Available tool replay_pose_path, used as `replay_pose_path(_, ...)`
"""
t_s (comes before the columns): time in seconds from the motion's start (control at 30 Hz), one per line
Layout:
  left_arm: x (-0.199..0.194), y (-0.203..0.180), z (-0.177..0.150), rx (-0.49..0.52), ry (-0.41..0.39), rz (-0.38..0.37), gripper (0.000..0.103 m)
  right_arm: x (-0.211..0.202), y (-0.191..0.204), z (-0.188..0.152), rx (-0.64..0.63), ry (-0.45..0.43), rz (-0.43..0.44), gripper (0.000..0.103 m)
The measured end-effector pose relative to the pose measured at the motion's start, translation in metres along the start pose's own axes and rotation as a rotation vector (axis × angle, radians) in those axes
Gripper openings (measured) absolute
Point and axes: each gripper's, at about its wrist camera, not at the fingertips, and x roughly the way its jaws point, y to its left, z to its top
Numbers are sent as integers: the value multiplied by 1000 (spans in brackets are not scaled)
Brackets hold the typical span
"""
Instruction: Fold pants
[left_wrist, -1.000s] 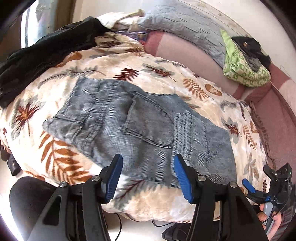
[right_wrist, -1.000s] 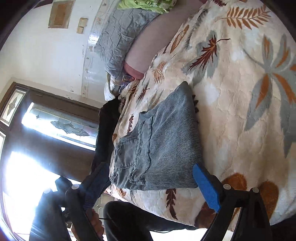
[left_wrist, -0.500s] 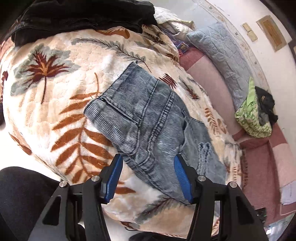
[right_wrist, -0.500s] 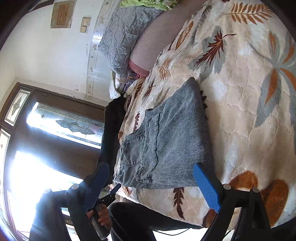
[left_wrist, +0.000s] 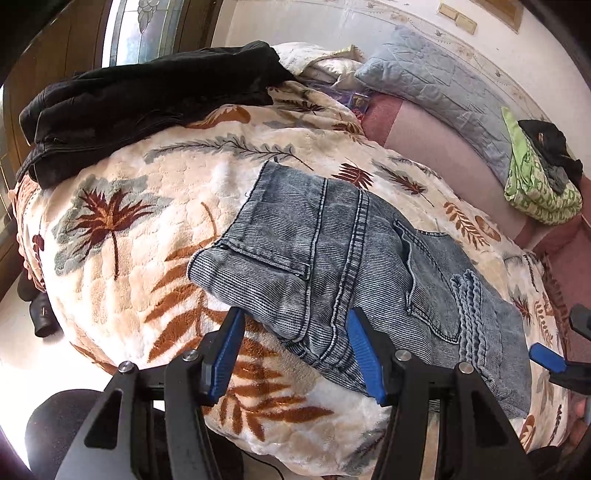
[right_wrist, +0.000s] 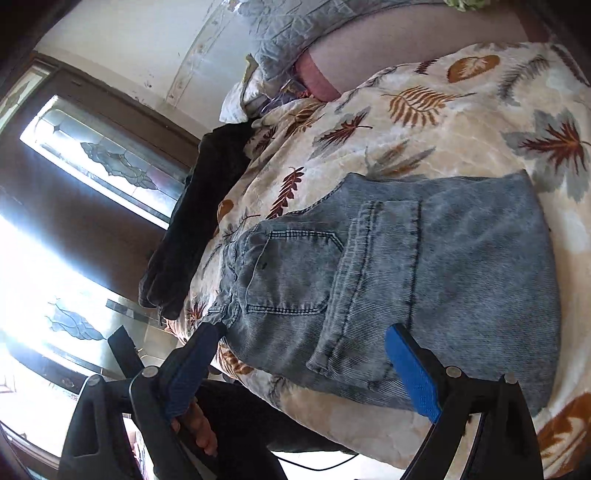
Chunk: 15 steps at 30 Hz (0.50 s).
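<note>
Folded, acid-washed grey-blue denim pants (left_wrist: 354, 280) lying near the front edge of the leaf-print blanketed bed (left_wrist: 155, 229), heavy, limp yet stiff-seamed, best pinched at thick waistband corners; both hand-held grippers, left (left_wrist: 293, 354) and right (right_wrist: 306, 369), spread, empty.

The near hem of the folded acid-washed grey-blue denim pants (left_wrist: 354, 280) is masked by the blue-padded fingers (left_wrist: 364, 354) of the left hand-held gripper (left_wrist: 295, 354). The right hand-held gripper (left_wrist: 554, 363) is cut off at the left-wrist frame's edge. Windows (right_wrist: 55, 266) are blown out by glare.
</note>
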Motion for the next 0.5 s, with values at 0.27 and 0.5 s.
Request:
replay_pose_path(0.27, 5, 11, -2, -33, 16, -44, 63, 83, 24, 47, 75, 94, -64, 94)
replay_pose_path(0.5, 6, 14, 0, -57, 24, -62, 63, 161, 19, 60, 68, 272, -171, 103)
